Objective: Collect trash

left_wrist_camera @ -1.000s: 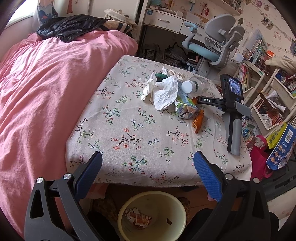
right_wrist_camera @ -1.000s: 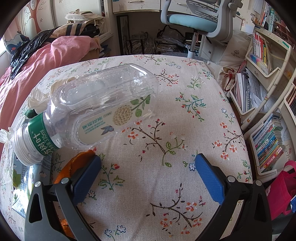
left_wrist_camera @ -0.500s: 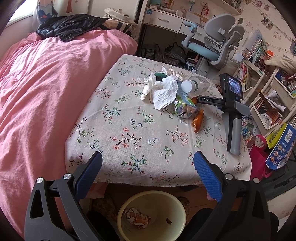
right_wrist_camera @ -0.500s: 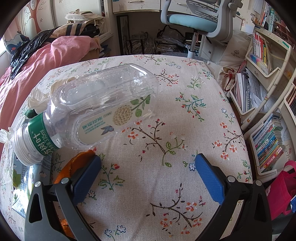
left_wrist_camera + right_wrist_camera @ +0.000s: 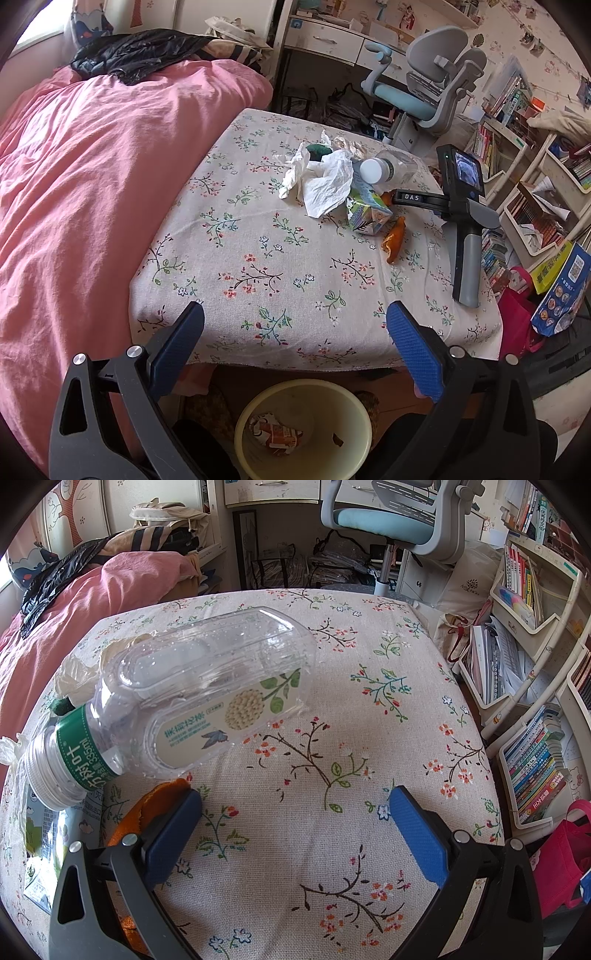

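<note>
On the floral tablecloth lies a heap of trash: crumpled white tissues, a small drink carton, orange peel and an empty clear plastic bottle. My left gripper hangs open over the table's near edge, above a pale yellow bin holding a wrapper. My right gripper rests open on the table. The bottle lies on its side just ahead of it, cap to the left. Orange peel sits by its left finger, the carton further left.
A pink duvet covers the bed left of the table. A grey-blue desk chair stands behind it. Bookshelves and a pink bag crowd the floor on the right.
The left wrist view has shifted very slightly. The right gripper and the trash have not moved.
</note>
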